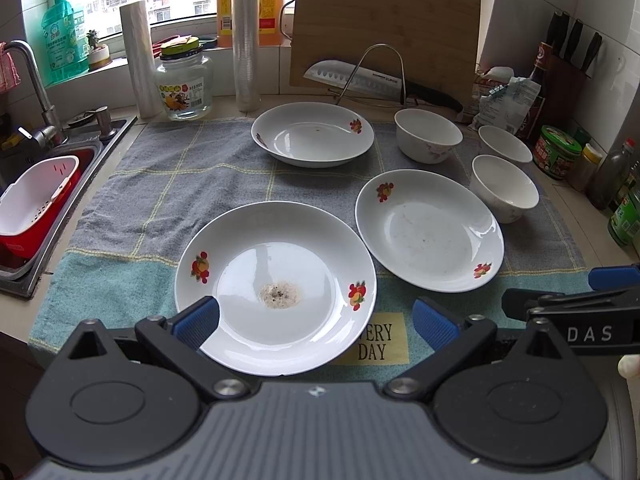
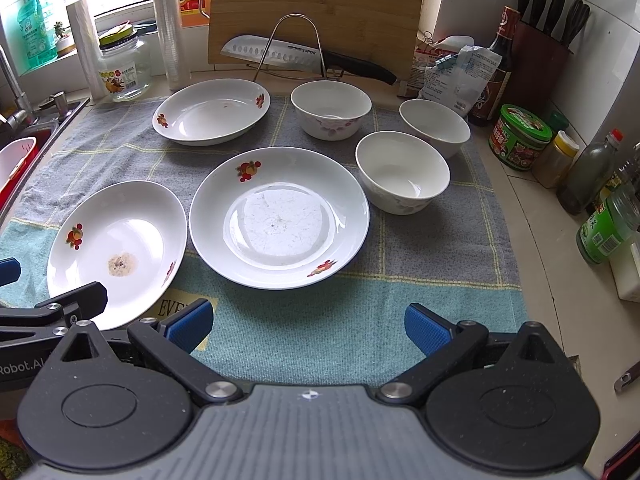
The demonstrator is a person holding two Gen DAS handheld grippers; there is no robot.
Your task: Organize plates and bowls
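Note:
Three white fruit-print plates lie on a towel. The near plate has a crumb stain. The middle plate lies to its right. The far plate is at the back. Three white bowls stand at the right: a big one, a back one, a front one. My left gripper is open and empty at the near plate's front rim. My right gripper is open and empty over the towel before the middle plate.
The grey and teal towel covers the counter. A sink with a red and white basket is at the left. A knife on a wire rack and a cutting board stand behind. Jars and bottles line the right edge.

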